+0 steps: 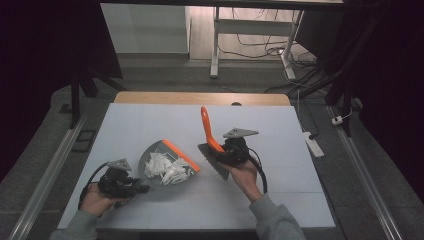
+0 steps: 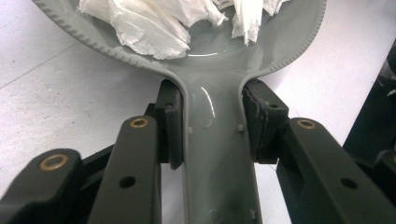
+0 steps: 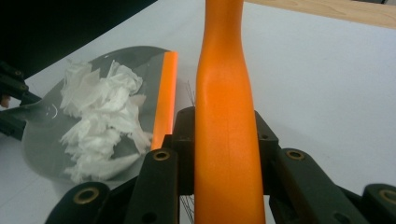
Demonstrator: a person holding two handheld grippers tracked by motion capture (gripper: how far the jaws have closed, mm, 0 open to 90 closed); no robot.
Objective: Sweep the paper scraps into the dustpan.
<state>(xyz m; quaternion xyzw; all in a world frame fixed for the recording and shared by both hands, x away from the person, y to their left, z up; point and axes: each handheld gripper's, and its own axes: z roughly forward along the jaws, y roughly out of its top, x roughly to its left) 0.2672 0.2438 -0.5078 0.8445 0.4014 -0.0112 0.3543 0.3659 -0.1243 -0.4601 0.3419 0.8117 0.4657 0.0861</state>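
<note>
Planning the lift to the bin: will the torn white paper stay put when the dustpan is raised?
Probably not if tilted. The paper scraps look thin, crumpled and loosely heaped, so likely very light and easily shed. The dustpan looks smooth and glossy inside, so slippery. The left gripper clamps its handle; keep it level.

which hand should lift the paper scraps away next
Left. Its tongs are shut on the grey dustpan handle, and the paper scraps lie in the pan. The right tongs hold the orange brush.

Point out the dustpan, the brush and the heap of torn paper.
dustpan (image 2: 217, 154): left gripper view, on its grey handle between the fingers.
brush (image 3: 226, 116): right gripper view, on its orange handle.
torn paper (image 1: 167, 169): high view, on the middle of the white heap in the pan.
</note>
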